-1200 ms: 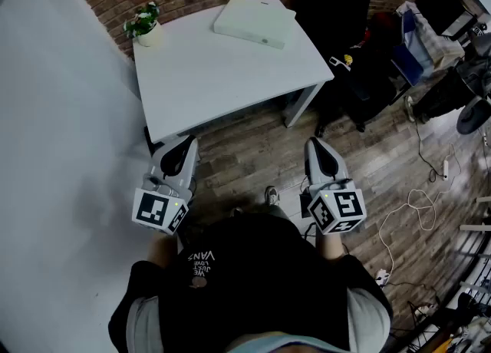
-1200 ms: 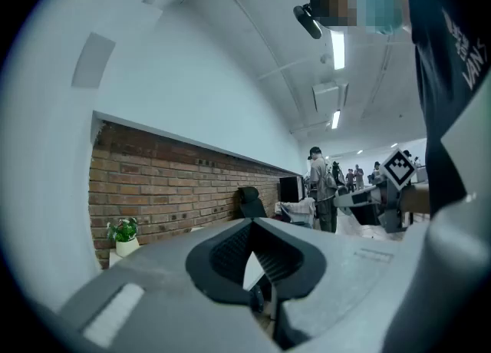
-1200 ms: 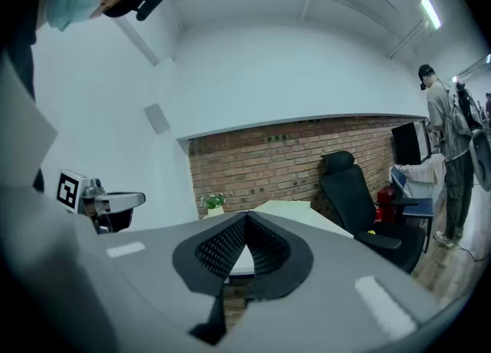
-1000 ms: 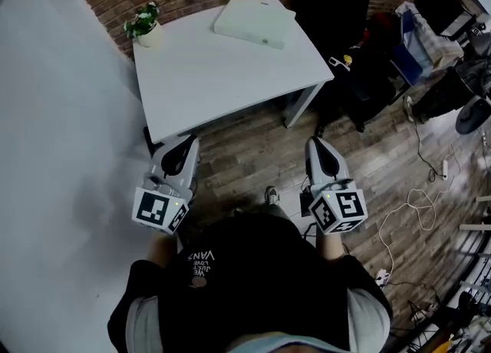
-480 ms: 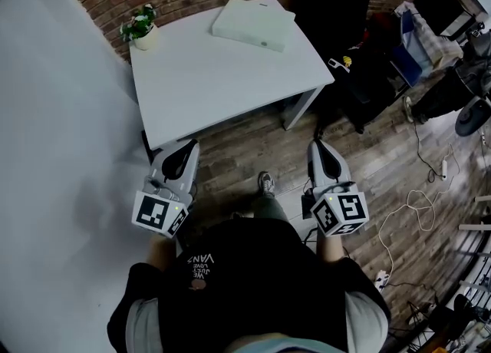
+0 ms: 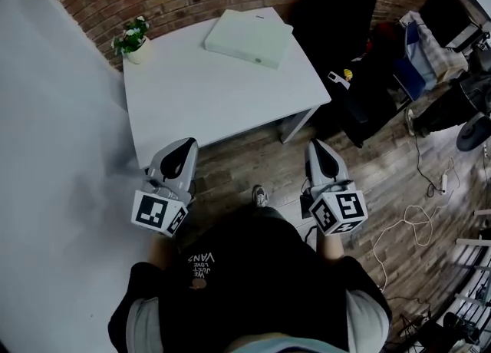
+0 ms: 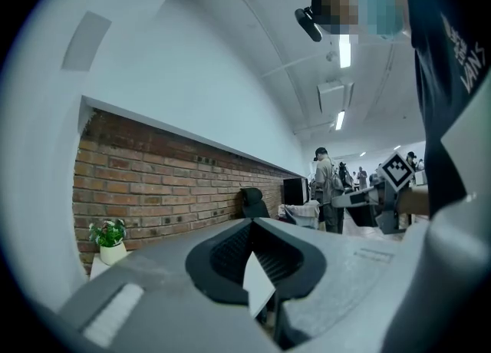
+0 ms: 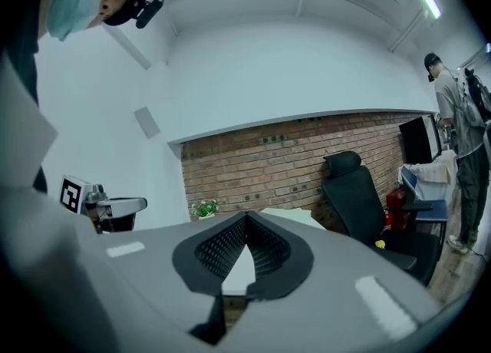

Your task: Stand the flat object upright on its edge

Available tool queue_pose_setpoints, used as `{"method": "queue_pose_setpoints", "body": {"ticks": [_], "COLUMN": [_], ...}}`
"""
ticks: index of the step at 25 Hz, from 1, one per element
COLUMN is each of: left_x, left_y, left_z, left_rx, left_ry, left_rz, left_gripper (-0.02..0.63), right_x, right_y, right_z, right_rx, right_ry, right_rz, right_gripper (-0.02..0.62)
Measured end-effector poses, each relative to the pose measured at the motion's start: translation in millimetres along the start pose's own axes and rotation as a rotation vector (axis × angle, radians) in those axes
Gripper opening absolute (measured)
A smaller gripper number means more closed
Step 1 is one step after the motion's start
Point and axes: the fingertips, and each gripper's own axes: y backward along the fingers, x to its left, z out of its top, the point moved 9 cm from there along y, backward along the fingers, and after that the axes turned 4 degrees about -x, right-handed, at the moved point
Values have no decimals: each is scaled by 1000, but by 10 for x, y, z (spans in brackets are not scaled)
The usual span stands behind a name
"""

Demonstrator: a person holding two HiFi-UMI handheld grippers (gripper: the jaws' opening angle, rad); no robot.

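Left gripper [image 6: 183, 147] and right gripper [image 6: 319, 148] are pressed together and empty. The box [image 6: 248, 37] lies flat well ahead of both, probably out of reach for now.

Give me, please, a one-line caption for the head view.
Left gripper and right gripper, both shut, held short of a white table bearing a flat white box and potted plant.

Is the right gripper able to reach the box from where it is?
Probably not yet: the right gripper hangs short of the table, and the box lies at its far side. Nothing stands between them; the plant sits off at the left corner.
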Motion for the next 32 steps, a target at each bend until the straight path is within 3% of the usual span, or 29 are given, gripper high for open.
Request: {"method": "queue_pose_setpoints", "body": {"ticks": [20,32], "left_x": [-126,103], "left_y": [-1167,-1419], "left_z": [-102,-245], "left_rx": [18,62], "left_ry": [6,29], "left_rz": [126,169], "left_gripper": [0,0], "right_x": [-1135,-1234], "right_y": [-930,-1427], "right_z": [157,126], "right_rx": [59,96], "right_ry": [7,-4], "right_rz": [158,211], "right_gripper": [-2,-2]}}
